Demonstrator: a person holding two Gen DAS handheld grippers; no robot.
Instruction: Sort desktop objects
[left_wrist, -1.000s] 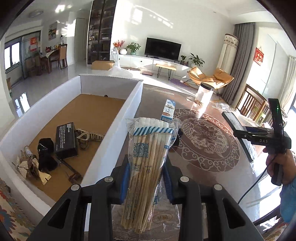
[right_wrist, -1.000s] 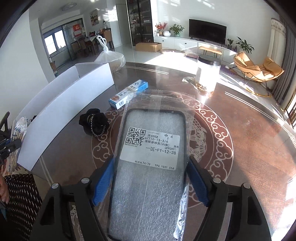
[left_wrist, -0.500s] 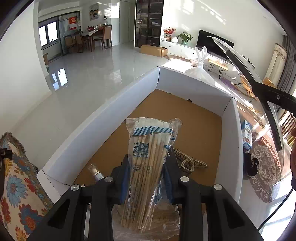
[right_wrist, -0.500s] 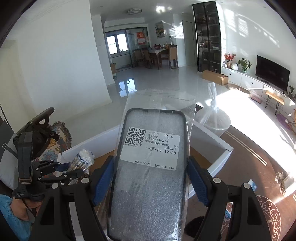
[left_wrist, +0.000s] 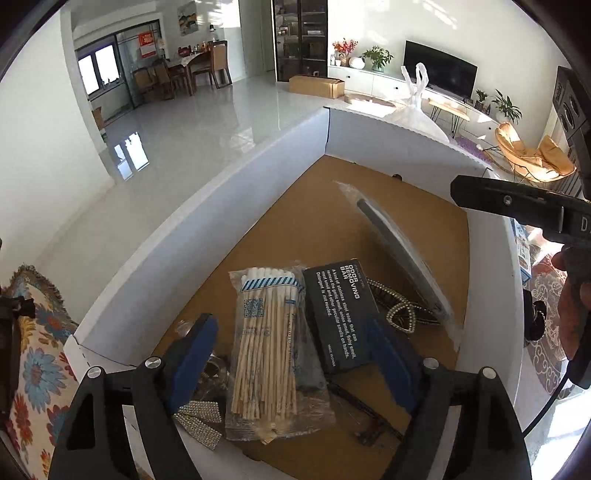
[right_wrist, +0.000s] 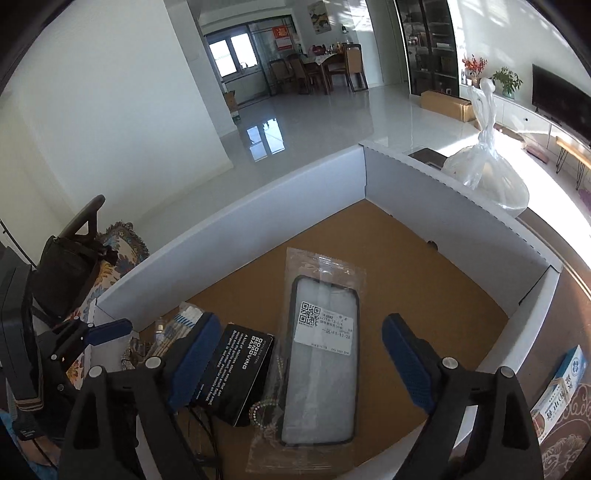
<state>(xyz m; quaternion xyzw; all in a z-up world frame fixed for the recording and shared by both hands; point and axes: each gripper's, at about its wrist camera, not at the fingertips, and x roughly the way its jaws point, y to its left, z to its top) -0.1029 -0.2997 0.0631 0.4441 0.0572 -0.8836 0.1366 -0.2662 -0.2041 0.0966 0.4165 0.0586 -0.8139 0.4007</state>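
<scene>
Left wrist view. My left gripper (left_wrist: 291, 354) hangs over the white-walled cardboard box (left_wrist: 236, 199), its blue pads spread and widening. Between them but touching neither pad lies the bag of cotton swabs (left_wrist: 266, 347), flat on the brown floor of the box. Just beside it to the right: a black carton printed "ODOR REMOVING BAR" (left_wrist: 340, 314). Past that carton: a beaded band (left_wrist: 399, 314), partly under the bagged phone case (left_wrist: 402, 254), which shows here edge-on and tilted. Below the swabs, at the left pad: a rhinestone strip (left_wrist: 199, 421). My right gripper's black body (left_wrist: 517, 206) enters from the right edge above the box wall. Behind the far wall: a knotted clear plastic bag (left_wrist: 413, 110).

Right wrist view. My right gripper (right_wrist: 295, 354) is likewise over the box (right_wrist: 258, 206), pads wide apart and opening further. The phone case in its clear sleeve (right_wrist: 321, 358) lies between them on the box floor, free of both pads, white label with QR code facing up. To its left, the black carton (right_wrist: 240, 373); the beaded band (right_wrist: 266, 410) at the case's lower left edge. The swab bag (right_wrist: 184, 321) shows behind my left pad. Outside the box on the bench (right_wrist: 569, 435), lower right: a blue-and-white carton (right_wrist: 561, 391).
</scene>
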